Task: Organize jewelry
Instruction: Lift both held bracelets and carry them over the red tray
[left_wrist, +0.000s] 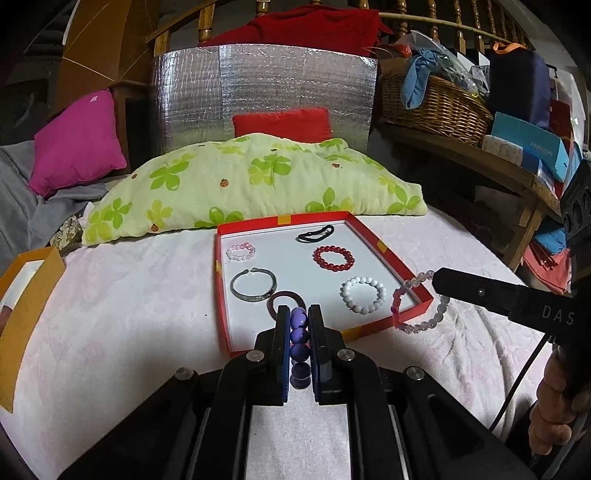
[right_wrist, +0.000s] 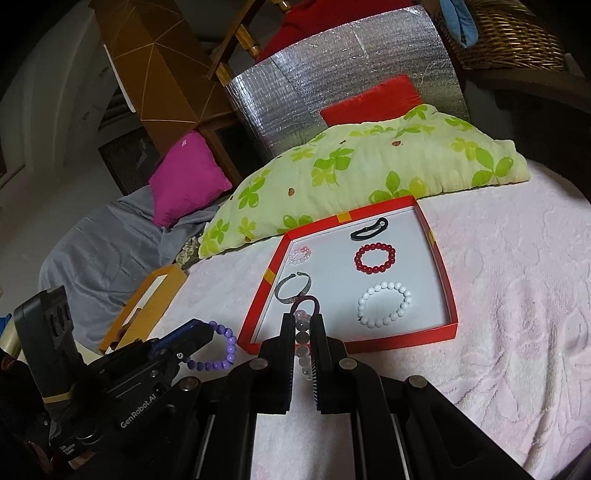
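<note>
- the left hand-held gripper (left_wrist: 299, 317) is clamped on a purple bead bracelet (left_wrist: 298, 343); round, glossy violet beads line up between its two pads in the left wrist view, and the right wrist view shows the rest of the loop hanging free just left of the tray's near left corner.
- the right hand-held gripper (right_wrist: 303, 325) is clamped on a clear bead bracelet (left_wrist: 413, 306); its beads are see-through and pale, shading to pink on one side, and the loop hangs over the near right corner of the tray.
- a shallow red tray (left_wrist: 399, 266) with a white floor and small orange patches on its rim lies on the bed (left_wrist: 129, 314), which is covered in a pale pink textured spread.
- inside the tray, far side: a small pale pink bead bracelet (left_wrist: 241, 252) on the left, a thin black band (left_wrist: 315, 233) on the right.
- middle: a grey open metal bangle (left_wrist: 253, 284) on the left, a red bead bracelet (left_wrist: 333, 258) of dark glossy beads on the right.
- near side: a dark maroon ring bangle (left_wrist: 286, 297) just beyond the left gripper's tips, a white bead bracelet (left_wrist: 363, 294) on the right; the pieces lie apart from each other.
- a green clover pillow (left_wrist: 251, 184) lies just beyond the tray's far rim, and an orange box (left_wrist: 29, 295) sits well to the left on the bed.
- a hand (left_wrist: 554, 417) grips the right tool's handle at the right edge.
</note>
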